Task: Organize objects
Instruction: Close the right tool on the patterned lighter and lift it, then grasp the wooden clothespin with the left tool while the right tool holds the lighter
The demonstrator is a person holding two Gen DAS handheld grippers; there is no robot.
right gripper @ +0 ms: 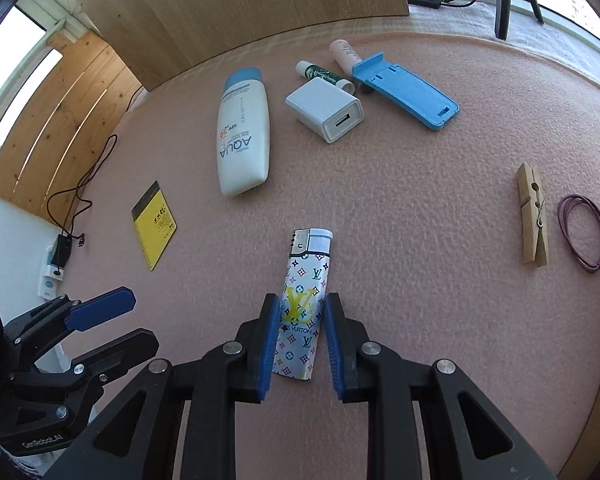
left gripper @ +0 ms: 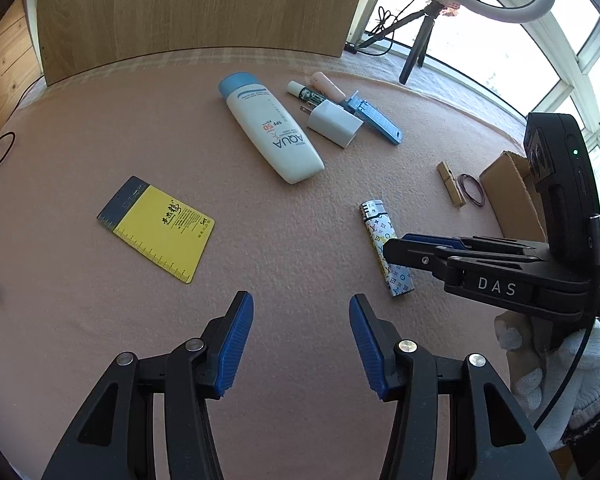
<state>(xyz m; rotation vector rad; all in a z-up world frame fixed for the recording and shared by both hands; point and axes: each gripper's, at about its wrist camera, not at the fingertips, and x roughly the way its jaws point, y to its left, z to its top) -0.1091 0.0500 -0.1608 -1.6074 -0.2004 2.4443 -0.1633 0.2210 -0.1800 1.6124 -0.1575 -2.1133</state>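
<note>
My right gripper (right gripper: 302,316) has its blue pads pressed on the patterned lighter (right gripper: 302,312), which lies on the pink cloth (right gripper: 420,240) nearer me than the sunscreen bottle (right gripper: 242,132). My left gripper (left gripper: 301,316) hangs half open, empty, just left of the lighter.

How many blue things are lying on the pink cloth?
1: the blue plastic holder, at the far side beside the white charger. The sunscreen bottle only has a blue cap. None seems hidden.

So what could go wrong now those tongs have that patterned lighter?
The right tongs pinch the lighter only at its lower half, so it might tilt or slip when lifted. The left tongs hang open close by, and the two could bump. The clothespin and the rubber band lie on the way to the cardboard box.
</note>
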